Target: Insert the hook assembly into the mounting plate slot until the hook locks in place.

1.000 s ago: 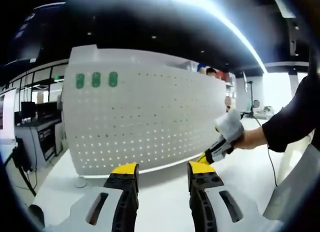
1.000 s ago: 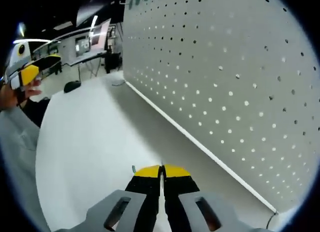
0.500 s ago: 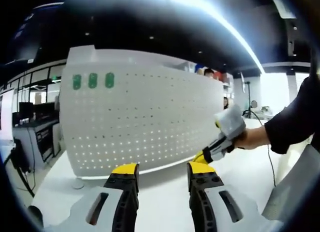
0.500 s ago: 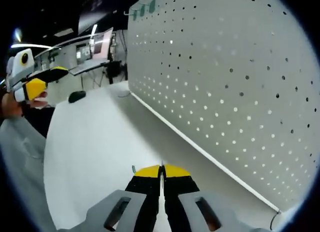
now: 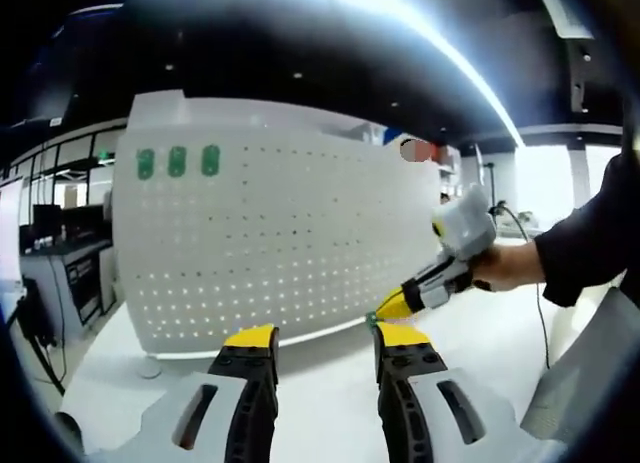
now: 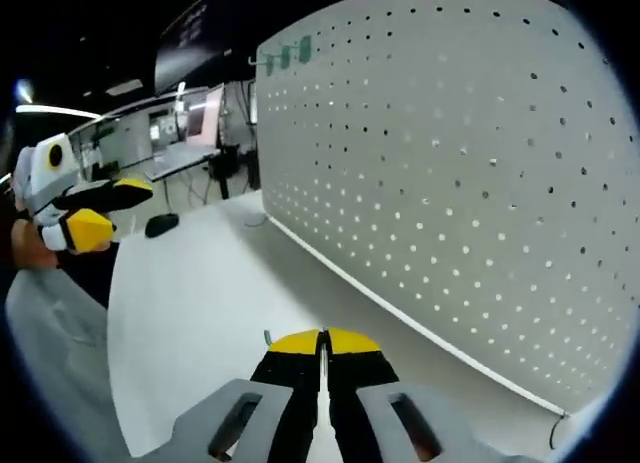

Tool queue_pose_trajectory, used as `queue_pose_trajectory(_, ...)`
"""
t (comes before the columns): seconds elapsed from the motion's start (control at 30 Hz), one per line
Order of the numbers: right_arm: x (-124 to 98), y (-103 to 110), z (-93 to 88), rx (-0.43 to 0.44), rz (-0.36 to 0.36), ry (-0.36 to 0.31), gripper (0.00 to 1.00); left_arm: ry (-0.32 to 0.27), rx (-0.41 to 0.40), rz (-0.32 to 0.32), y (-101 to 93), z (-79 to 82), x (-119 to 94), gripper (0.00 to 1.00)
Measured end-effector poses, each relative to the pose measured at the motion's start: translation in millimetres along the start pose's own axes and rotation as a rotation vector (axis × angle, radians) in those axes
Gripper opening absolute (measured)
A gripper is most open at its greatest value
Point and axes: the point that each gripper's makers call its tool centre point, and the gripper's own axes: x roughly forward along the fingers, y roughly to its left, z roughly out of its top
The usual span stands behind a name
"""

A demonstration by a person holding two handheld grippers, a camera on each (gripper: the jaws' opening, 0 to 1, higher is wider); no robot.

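A white pegboard stands upright on the white table, with three green hooks near its top left corner. My left gripper hangs open in front of the board with nothing between its yellow tips. My right gripper comes in from the right in a hand, with a small green bit at its tip. In the right gripper view my right gripper is shut, and a thin metal end of the hook assembly sticks out beside the tips. The pegboard runs along its right, with the green hooks far off.
The white table stretches left of the board. My left gripper shows open at the left edge. A dark mouse-like object lies at the table's far end, with desks and screens behind. A cable trails on the right.
In the left gripper view the right gripper has lifted and drifted slightly left toward the board. The right gripper view has swung, so the board looks farther away. Both jaw states are unchanged.
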Motion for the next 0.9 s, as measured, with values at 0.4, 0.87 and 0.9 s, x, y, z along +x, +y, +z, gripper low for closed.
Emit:
queue_pose_trajectory(0.4,-25,16,23.0,0.035,0.014,-0.079,0.00,0.014,0.010,-0.045,-13.2,-2.9,3,0.37)
queue_pose_trajectory(0.87,-47,38,49.8,0.046,0.039,-0.152,0.00,0.013,0.019,-0.082,-25.4,-1.4,2,0.37)
queue_pose_trajectory(0.9,-48,40,51.6,0.044,0.041,-0.156,0.00,0.013,0.021,-0.083,-26.1,-1.1,2,0.37)
